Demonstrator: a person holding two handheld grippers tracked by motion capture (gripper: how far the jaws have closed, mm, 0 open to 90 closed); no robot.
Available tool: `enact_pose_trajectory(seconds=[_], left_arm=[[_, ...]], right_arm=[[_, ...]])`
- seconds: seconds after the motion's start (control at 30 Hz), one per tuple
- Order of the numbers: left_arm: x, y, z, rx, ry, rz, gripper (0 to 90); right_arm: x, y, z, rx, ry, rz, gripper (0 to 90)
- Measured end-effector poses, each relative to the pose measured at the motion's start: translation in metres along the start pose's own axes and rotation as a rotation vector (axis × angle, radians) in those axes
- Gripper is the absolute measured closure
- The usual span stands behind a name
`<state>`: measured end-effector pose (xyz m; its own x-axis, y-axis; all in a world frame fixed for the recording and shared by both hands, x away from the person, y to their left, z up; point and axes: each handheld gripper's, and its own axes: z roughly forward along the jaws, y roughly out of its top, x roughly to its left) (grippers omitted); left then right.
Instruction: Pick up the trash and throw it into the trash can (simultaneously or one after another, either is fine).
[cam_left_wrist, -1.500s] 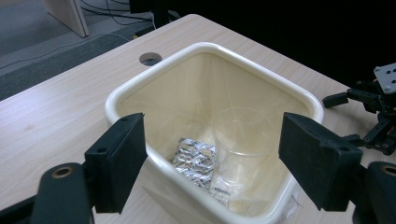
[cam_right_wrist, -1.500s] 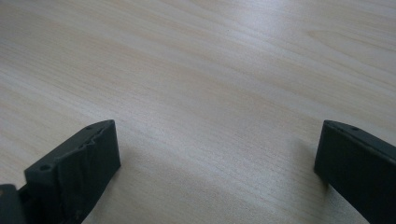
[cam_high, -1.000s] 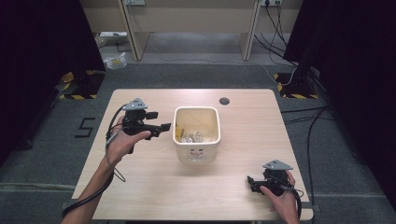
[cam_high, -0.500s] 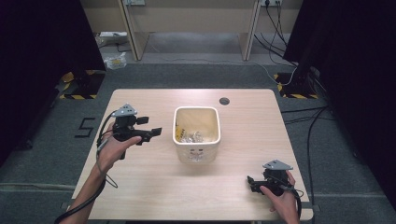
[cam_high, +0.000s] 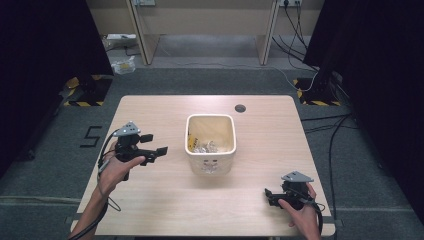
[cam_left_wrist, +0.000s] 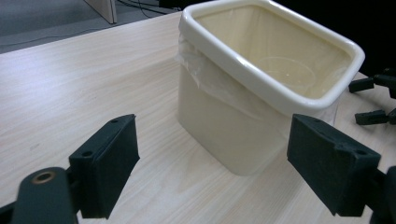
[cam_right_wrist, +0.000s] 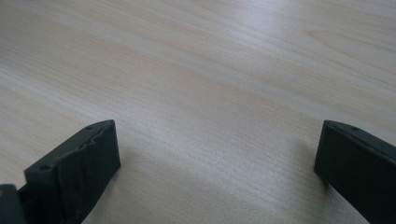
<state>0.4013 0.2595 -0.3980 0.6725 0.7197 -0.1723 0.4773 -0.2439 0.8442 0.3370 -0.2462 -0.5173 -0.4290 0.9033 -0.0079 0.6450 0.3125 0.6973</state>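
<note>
A cream rectangular bin (cam_high: 210, 163) with a clear liner stands at the middle of the wooden table (cam_high: 150, 205). Crumpled clear wrappers (cam_high: 205, 146) and something yellow (cam_high: 192, 136) lie inside it. My left gripper (cam_high: 156, 143) is held open just left of the bin, a short gap away, pointing at it. In the left gripper view the bin's wall (cam_left_wrist: 219, 126) stands between and beyond my open left gripper (cam_left_wrist: 212, 172), which holds nothing. My right gripper (cam_high: 268, 196) rests low at the table's front right. It is open over bare wood (cam_right_wrist: 217, 172).
A dark round hole (cam_high: 240, 107) sits in the tabletop behind the bin. The right gripper's jaws (cam_left_wrist: 373, 100) show beyond the bin in the left gripper view. Cables (cam_high: 325, 135) and a floor mark "5" (cam_high: 91, 136) lie beside the table.
My left gripper has drawn back to the left and toward the table's front, away from the bin, still open. The right gripper has not moved.
</note>
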Motion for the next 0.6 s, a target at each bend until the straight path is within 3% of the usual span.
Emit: enact_pose_trajectory(seconds=[0.6], left_arm=[[-0.004, -0.029, 0.001, -0.002, 0.024, 0.010, 16.3]], right_arm=[[0.000, 0.000, 0.000, 0.000, 0.000, 0.000, 0.3]])
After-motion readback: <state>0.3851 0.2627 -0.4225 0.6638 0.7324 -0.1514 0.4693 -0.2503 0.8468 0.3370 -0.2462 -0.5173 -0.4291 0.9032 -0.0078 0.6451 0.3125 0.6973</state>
